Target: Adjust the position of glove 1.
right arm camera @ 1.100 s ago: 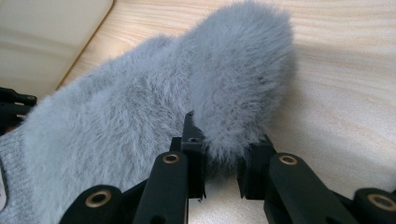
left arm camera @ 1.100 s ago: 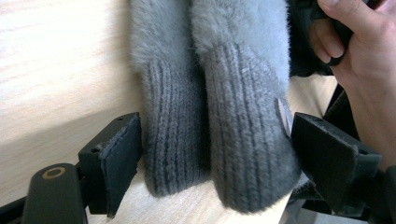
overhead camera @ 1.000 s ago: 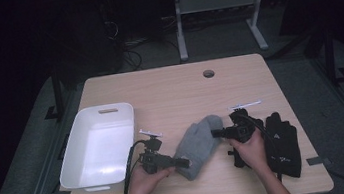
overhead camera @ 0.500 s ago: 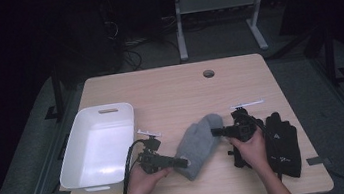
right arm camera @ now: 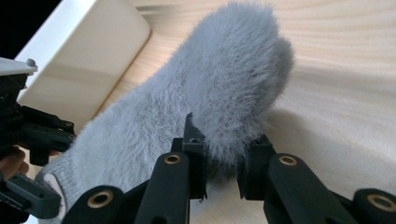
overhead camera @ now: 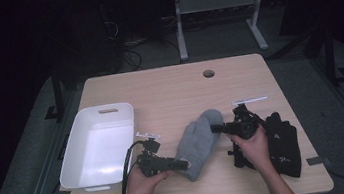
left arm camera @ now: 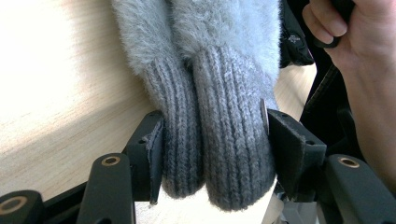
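Note:
A pair of fuzzy grey mittens (overhead camera: 198, 141) lies stacked on the wooden table (overhead camera: 169, 92), near its front edge. My left gripper (overhead camera: 184, 165) is shut on the two ribbed cuffs (left arm camera: 215, 140), one jaw pressed against each side. My right gripper (overhead camera: 214, 129) is shut on the fluffy fingertip end of the mittens (right arm camera: 223, 172), and the fur bulges above its jaws. In the right gripper view the mittens (right arm camera: 187, 102) stretch away toward the left gripper (right arm camera: 32, 135).
An empty white bin (overhead camera: 106, 107) stands at the table's left. A pair of black gloves (overhead camera: 283, 144) lies at the front right, just beyond the right hand (overhead camera: 255, 149). A round cable hole (overhead camera: 209, 73) sits near the far edge.

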The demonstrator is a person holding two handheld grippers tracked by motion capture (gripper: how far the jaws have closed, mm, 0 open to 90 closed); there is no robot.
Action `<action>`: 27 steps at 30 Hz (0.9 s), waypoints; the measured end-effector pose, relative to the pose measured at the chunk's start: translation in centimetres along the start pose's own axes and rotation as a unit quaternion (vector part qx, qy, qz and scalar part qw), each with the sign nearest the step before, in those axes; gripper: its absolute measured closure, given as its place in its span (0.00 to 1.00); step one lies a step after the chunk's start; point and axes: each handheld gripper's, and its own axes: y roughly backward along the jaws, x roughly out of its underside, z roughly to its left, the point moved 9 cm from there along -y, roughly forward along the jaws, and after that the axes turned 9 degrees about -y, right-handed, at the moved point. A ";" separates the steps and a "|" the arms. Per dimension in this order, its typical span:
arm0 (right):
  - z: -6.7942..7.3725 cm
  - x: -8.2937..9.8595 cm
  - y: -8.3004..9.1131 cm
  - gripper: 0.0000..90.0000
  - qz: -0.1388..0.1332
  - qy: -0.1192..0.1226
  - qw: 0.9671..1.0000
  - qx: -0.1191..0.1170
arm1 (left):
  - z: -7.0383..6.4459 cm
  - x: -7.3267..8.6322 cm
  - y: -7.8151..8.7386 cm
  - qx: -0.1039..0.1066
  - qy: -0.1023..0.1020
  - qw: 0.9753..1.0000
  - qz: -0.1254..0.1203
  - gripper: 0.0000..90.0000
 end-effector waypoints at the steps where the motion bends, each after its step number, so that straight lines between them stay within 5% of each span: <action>1: 0.2 -0.1 0.2 0.84 -0.003 0.004 1.000 -0.001 | -0.2 -0.1 0.1 -0.001 -0.001 1.000 -0.003 0.47; 12: 2.1 -1.5 2.0 0.84 -0.011 0.014 1.000 -0.014 | -2.0 -1.3 1.8 -0.006 -0.031 0.999 -0.022 0.47; 27: 5.7 -4.3 2.5 0.84 -0.009 0.024 0.999 -0.036 | -2.6 -2.7 5.2 -0.024 -0.056 0.997 -0.046 0.46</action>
